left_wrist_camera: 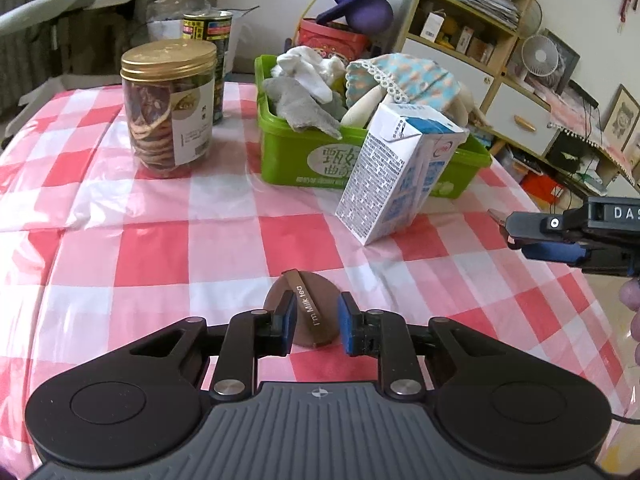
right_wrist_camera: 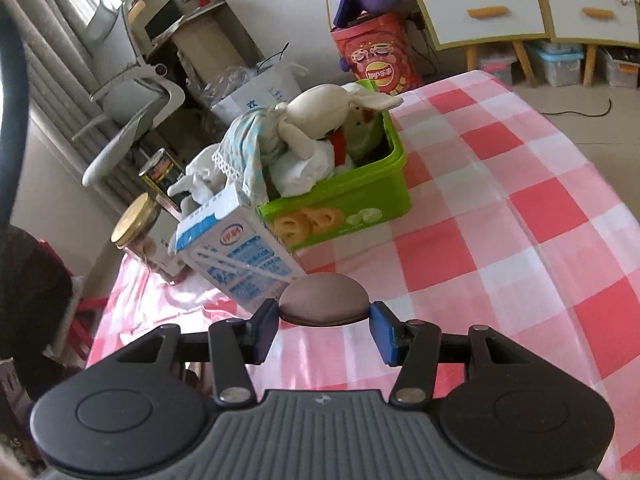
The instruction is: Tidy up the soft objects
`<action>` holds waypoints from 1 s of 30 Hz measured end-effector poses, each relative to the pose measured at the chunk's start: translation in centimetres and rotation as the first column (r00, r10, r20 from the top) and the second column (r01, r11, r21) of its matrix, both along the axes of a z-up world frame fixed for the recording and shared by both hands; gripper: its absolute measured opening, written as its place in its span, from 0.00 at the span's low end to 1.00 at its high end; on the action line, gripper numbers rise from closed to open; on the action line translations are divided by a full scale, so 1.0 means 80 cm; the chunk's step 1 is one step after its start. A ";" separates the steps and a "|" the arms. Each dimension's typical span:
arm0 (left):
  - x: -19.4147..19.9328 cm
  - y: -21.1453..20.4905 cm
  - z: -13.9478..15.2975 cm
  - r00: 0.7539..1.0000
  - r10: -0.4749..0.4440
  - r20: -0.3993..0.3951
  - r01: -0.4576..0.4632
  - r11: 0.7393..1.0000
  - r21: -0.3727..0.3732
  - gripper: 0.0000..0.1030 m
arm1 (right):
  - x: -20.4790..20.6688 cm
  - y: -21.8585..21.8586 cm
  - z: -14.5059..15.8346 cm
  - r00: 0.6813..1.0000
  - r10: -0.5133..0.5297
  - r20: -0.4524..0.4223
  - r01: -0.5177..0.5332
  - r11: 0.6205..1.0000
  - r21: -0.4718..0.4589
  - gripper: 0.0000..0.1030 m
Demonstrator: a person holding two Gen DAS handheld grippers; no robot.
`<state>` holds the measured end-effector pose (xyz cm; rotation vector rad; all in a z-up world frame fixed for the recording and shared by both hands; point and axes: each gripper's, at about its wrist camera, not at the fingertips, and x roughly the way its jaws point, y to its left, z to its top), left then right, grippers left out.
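Pink-and-white checked cloth covers the desk [left_wrist_camera: 160,240], with shelves and drawers crowding the far right of the room. From the left wrist we see the left gripper [left_wrist_camera: 316,322] low over a banded brown puff [left_wrist_camera: 325,292] on the near part of the cloth. Its fingers stand narrowly apart with the band between them, and the left finger covers the puff's left edge, so we cannot tell whether the pads press on anything. The right gripper [left_wrist_camera: 510,238] enters at the right edge, side-on and cut off, with part of a hand [left_wrist_camera: 632,312] blurred below it. Something small and pinkish shows at its tip, too slight for us to identify. Only the right wrist view settles it: there the right gripper [right_wrist_camera: 323,320] pinches a domed brown puff [right_wrist_camera: 323,300] by its two ends, and the banded one is out of frame. Farther off sits the green bin [left_wrist_camera: 288,160], heaped with soft things: white cloth [left_wrist_camera: 308,68], grey cloth [left_wrist_camera: 300,108] and a lace-edged patterned piece [left_wrist_camera: 400,76]. A milk carton [left_wrist_camera: 392,176] leans against the bin and hides its right near corner. The right view alone shows the cream rabbit doll [right_wrist_camera: 320,116] on top of the heap and the biscuit picture on the bin's side. Left of the bin stands a gold-lidded jar [left_wrist_camera: 172,108], which half hides a tin [left_wrist_camera: 212,28].
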<state>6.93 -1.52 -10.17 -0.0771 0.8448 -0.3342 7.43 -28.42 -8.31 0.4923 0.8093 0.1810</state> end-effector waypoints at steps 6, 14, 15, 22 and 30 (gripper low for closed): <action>0.008 -0.006 -0.016 0.999 0.013 -0.040 -0.009 0.996 0.085 0.53 | -0.001 0.004 -0.001 1.000 0.012 -0.005 -0.012 1.000 -0.017 0.31; 0.005 -0.018 -0.017 1.000 -0.007 -0.018 0.010 0.992 0.126 0.25 | 0.002 0.011 -0.003 1.000 0.024 -0.003 -0.024 0.999 -0.036 0.31; 0.005 -0.019 -0.017 1.000 -0.012 -0.022 0.015 0.992 0.123 0.13 | 0.002 0.011 -0.003 1.000 0.024 -0.002 -0.024 0.999 -0.038 0.31; 0.007 -0.013 -0.014 1.000 0.013 -0.022 -0.011 0.996 0.089 0.07 | 0.001 0.009 0.000 1.000 0.018 0.005 -0.018 0.999 -0.028 0.31; 0.008 -0.003 0.022 0.998 0.040 0.052 -0.042 0.999 0.028 0.08 | 0.001 0.003 0.015 0.999 -0.005 0.035 0.005 1.000 0.012 0.31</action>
